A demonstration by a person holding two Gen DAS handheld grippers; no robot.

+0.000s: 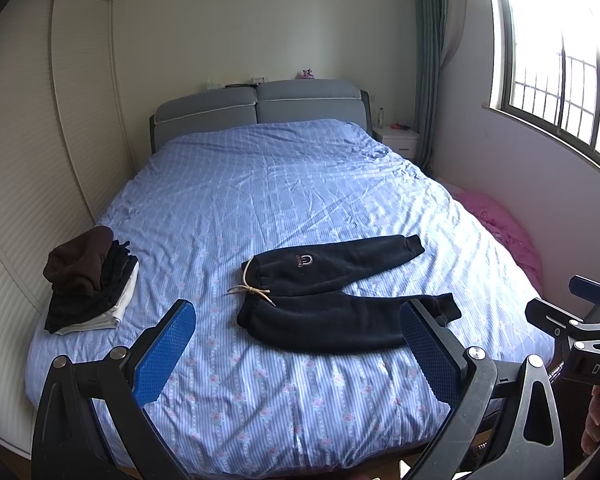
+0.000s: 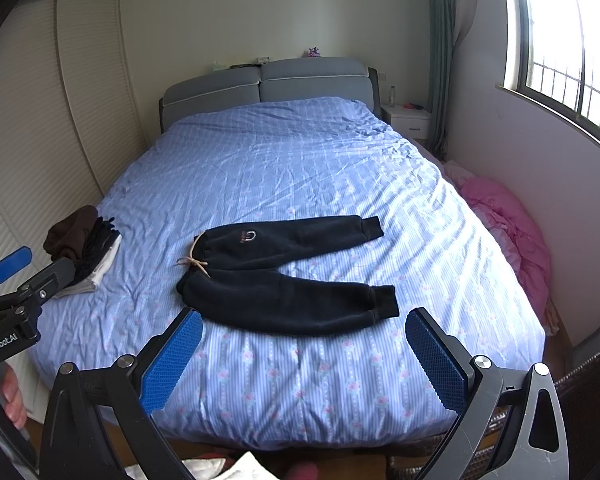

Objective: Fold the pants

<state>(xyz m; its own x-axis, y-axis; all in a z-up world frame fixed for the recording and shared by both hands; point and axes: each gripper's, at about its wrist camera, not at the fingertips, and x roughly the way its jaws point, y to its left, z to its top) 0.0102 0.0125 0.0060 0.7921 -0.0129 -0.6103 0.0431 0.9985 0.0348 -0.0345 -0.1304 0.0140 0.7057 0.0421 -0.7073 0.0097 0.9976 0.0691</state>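
Dark navy sweatpants (image 1: pixel 332 296) (image 2: pixel 284 276) lie flat on the blue patterned bedspread (image 1: pixel 284 184) (image 2: pixel 300 160), waistband with a beige drawstring (image 1: pixel 252 290) (image 2: pixel 194 262) to the left, both legs spread to the right. My left gripper (image 1: pixel 296 344) is open and empty, held above the bed's near edge in front of the pants; it also shows at the left edge of the right wrist view (image 2: pixel 16 276). My right gripper (image 2: pixel 304 354) is open and empty, just short of the pants; part of it shows at the right of the left wrist view (image 1: pixel 572 312).
A stack of folded dark, brown and white clothes (image 1: pixel 88 280) (image 2: pixel 84 248) sits at the bed's left edge. A pink blanket (image 1: pixel 504 224) (image 2: pixel 512 224) lies on the floor at the right. Grey headboard (image 1: pixel 260 108), white nightstand (image 1: pixel 396 138), wardrobe doors at left, window at right.
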